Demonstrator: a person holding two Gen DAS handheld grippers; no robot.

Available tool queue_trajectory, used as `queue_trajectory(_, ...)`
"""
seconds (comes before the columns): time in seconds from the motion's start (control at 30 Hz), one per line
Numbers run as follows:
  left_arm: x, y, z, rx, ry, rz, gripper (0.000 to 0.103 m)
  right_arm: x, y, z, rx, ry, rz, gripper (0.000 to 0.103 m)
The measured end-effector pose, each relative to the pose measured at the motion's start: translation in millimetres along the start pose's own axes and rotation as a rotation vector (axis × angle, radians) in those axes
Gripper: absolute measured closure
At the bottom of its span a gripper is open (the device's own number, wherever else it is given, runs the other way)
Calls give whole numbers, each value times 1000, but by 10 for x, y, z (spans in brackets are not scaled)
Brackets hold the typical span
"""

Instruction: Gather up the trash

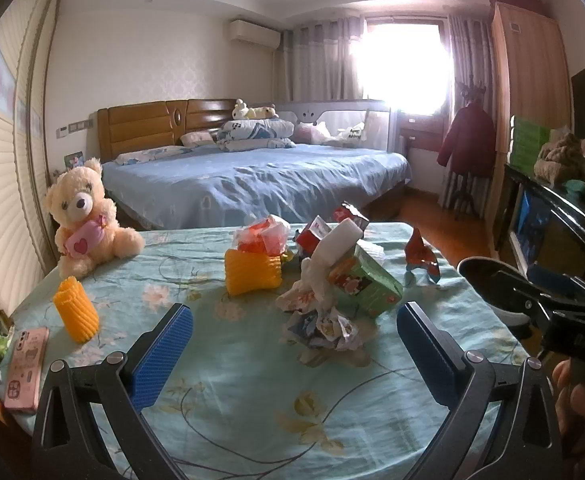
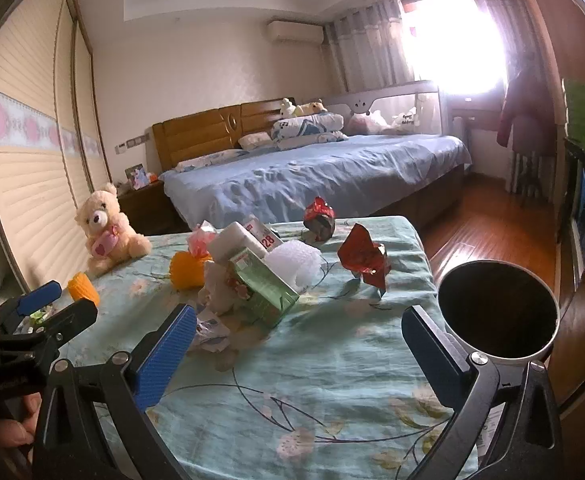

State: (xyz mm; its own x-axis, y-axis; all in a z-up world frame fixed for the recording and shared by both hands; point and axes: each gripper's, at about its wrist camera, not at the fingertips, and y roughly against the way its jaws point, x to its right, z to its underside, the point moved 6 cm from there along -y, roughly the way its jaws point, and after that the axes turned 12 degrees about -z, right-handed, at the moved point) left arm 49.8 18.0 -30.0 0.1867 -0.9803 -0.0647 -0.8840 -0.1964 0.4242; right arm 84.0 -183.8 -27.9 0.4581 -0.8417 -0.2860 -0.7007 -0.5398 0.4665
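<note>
The left gripper (image 1: 294, 354) is wide open above the tabletop (image 1: 220, 400), holds nothing, and its blue pads (image 1: 164, 360) touch nothing. The right gripper (image 2: 298, 358) is wide open too, with nothing in it, and the trash bin (image 2: 498, 314) stands just beside its right finger at the right edge. The trash pile (image 1: 324, 280) of crumpled paper, a green box (image 1: 366, 284) and wrappers lies in the middle, and a teddy bear (image 1: 86, 220) sits at the far left corner.
</note>
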Motion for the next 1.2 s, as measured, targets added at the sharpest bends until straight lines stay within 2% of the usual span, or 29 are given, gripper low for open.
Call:
queue_trajectory(0.07,-18,-41,20,-13,3,1,1,12,-26,19,-19,-11,-10,0)
queue_trajectory(0.1,-26,-66,27,-20,4,1,1,51,-45,46,-79,-16,3,0)
queue_trajectory(0.17,-38,-129,55,-40,7,3,1,80,-81,69,-113,-24,2,0)
queue_trajectory(0.47,-20,-418,49,-130,39,32,4,203,-426,68,-127,-45,-92,2)
queue_trajectory(0.6,17,-567,37,-160,40,42,5,239,-599,92,-166,-68,-132,8)
queue_trajectory(0.67,58,-643,31,-179,41,62,8,267,-707,112,-192,-86,-171,13)
queue_trajectory(0.73,103,-720,11,-193,40,81,10,297,-804,127,-220,-92,-198,23)
queue_trajectory(0.83,153,-823,-4,-202,26,90,13,345,-955,132,-259,-81,-220,29)
queue_trajectory(1.1,343,-1189,20,-269,-2,118,23,377,-1211,85,-304,-42,-272,31)
queue_trajectory(1.2,404,-1311,53,-294,-25,110,35,388,-1291,77,-318,-40,-287,31)
